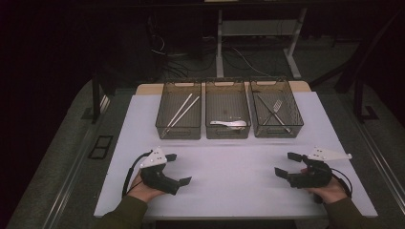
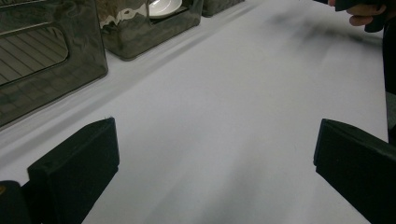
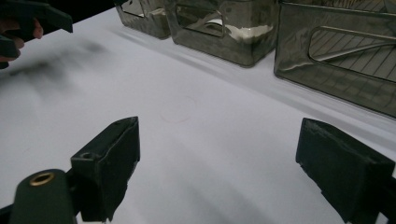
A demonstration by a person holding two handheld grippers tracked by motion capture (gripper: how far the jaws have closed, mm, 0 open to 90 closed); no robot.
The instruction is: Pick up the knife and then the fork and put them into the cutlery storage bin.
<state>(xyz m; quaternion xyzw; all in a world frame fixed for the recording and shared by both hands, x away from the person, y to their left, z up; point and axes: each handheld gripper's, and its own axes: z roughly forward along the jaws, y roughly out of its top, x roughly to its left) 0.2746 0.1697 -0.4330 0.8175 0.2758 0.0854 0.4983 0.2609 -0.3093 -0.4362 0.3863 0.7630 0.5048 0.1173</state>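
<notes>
White table (image 1: 229, 176), three smoky clear bins in a row across its far half, at 12 o'clock from the hands.

Left bin (image 1: 178, 116): two white chopsticks (image 1: 182, 110) lying on a diagonal. Middle bin (image 1: 227, 116): a white spoon (image 1: 229, 123) near the front wall. Right bin (image 1: 275, 114): a metal fork (image 1: 276, 106) crossed with other slim metal utensils; their kind can't be made out.

Left gripper (image 1: 181, 168) at 8 o'clock on the table, held in the person's left hand (image 1: 143, 188), jaws spread wide and pointing toward 3 o'clock. Nothing between them; bare tabletop under the pads in the left gripper view.

Right gripper (image 1: 286, 164) at 4 o'clock, held in the right hand (image 1: 329, 191), jaws wide apart and pointing toward 9 o'clock, facing the other gripper across bare table. Nothing between the pads (image 3: 112, 163). Its own view has the bins at 1 o'clock, the white spoon visible through the middle bin's wall.

Both grippers well apart from the bins and from each other.
</notes>
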